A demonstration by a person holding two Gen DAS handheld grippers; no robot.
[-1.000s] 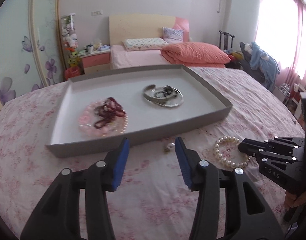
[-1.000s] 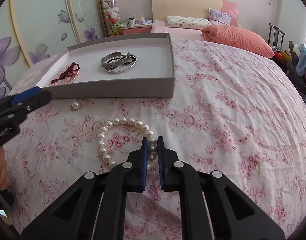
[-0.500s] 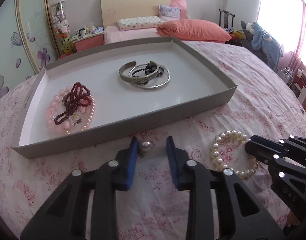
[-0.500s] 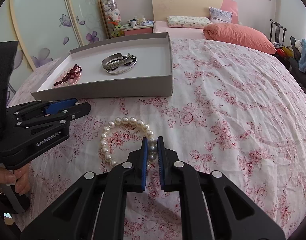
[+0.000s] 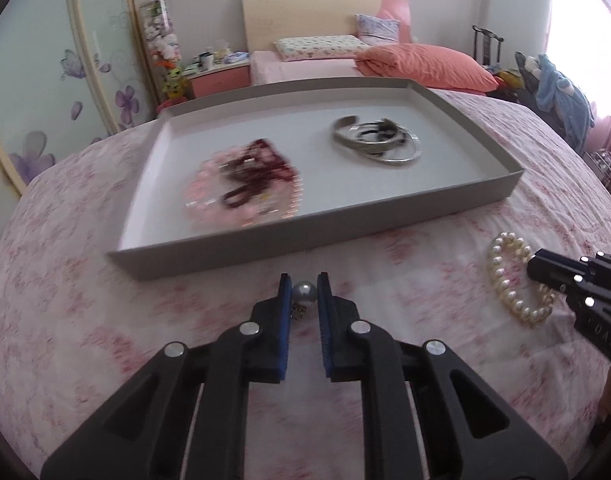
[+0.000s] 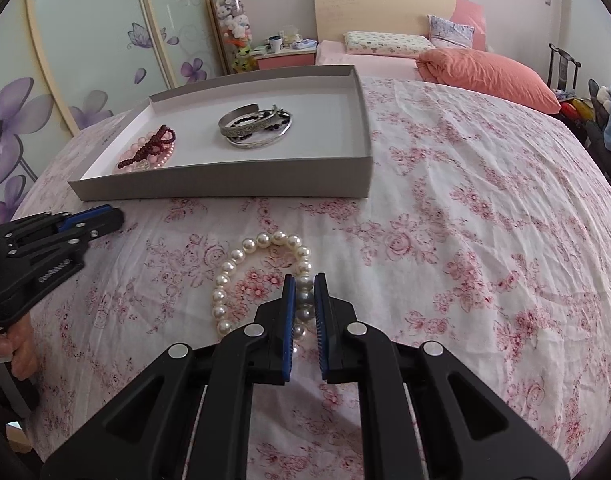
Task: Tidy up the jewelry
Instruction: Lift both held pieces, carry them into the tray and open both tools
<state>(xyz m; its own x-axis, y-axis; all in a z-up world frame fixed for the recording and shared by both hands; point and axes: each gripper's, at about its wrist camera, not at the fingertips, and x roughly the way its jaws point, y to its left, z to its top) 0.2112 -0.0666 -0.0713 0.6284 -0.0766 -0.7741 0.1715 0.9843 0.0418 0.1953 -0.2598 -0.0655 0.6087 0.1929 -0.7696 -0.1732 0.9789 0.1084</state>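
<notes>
Down on the flowery bed cover (image 6: 445, 208), both tongs point forward and slant downward. The left tongs (image 5: 304, 288) are closing, and a single gray pearl (image 5: 304, 293) with a small metal bit under it sits right between the blue pads; they look to be touching it on both sides. In the right view, a hand (image 6: 19, 350) holds the handle of the left tongs at the left edge.

The right tongs (image 6: 304, 294) are pinched tight on a pearl bracelet (image 6: 241, 258). It is a ring of round, creamy white beads lying on the bed cover, and the pads squeeze the beads on its right side. The single pearl lies on the cover too, just in front of the tray (image 5: 209, 258) and well to the left of the bracelet.

The tray is gray and flat with low walls. On its left side lies a dark red bead string (image 6: 151, 146) on top of a pink bead bracelet (image 6: 161, 160). Nearer the middle is a small pile of silver bangles (image 6: 253, 130) with a dark bead band (image 6: 245, 121) mixed in.
</notes>
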